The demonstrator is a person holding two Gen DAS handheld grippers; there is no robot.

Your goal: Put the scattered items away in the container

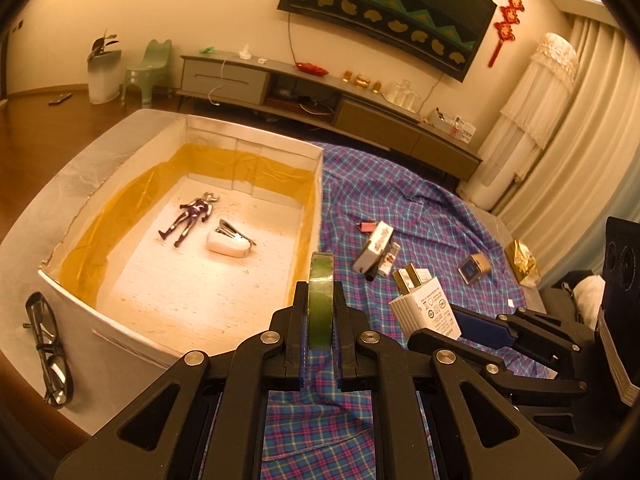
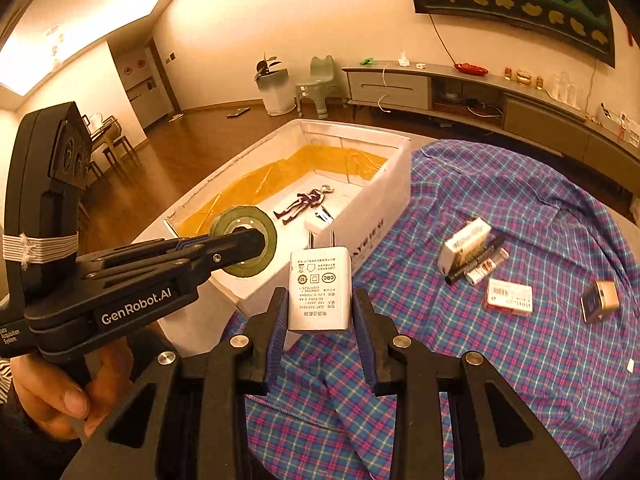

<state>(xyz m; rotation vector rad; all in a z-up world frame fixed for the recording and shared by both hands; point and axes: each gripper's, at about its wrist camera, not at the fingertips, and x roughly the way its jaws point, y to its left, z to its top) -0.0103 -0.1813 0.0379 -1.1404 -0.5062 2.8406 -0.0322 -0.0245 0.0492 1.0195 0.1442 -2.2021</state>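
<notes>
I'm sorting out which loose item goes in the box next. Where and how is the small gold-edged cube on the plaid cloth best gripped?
Judging from both views, take the gold-edged cube across its two opposite side faces, coming from above. It sits alone on the plaid cloth, apart from the packets, so both sides look free, and its flat parallel faces suit the tool's pads.

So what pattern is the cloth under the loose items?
Blue and pink plaid cloth, clearest in the right wrist view.

Both wrist views downward, sharing box [image 1: 120,184]
</notes>
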